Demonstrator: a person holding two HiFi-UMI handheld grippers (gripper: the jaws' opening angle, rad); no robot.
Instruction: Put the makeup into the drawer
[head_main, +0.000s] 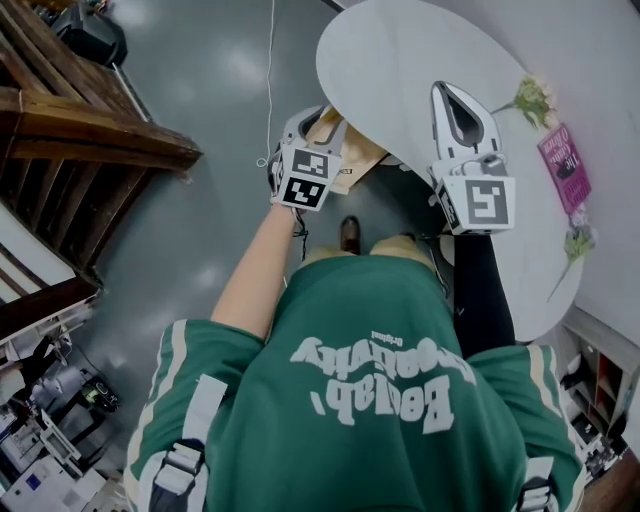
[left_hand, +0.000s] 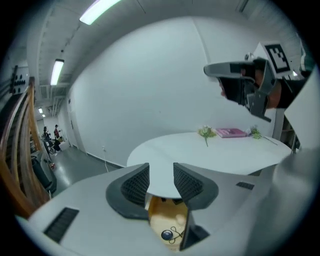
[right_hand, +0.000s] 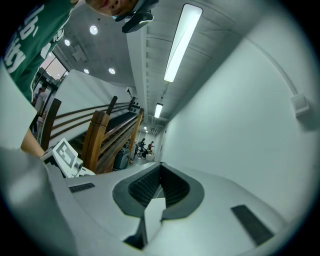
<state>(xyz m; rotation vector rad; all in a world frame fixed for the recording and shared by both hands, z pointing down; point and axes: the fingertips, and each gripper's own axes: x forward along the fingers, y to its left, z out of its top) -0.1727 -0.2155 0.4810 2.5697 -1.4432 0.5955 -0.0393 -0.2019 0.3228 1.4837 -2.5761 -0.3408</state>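
Makeup (left_hand: 169, 235), a small dark round piece with thin wire loops (my read of the item), lies inside the open wooden drawer (left_hand: 161, 212) under the left edge of the white table (left_hand: 220, 152). Left gripper (left_hand: 161, 174) hangs just above the drawer, tilted down, jaws apart with nothing between the pads. It has released, so the drop looks done. Right gripper (right_hand: 159, 176) is clenched on nothing and held level over the table to the right, likely parked clear of the drawer. Flowers (head_main: 535, 98) and pink book (head_main: 563, 165) sit at the far right, uninvolved. Drawer isn't pushed in yet, so that's probably next.
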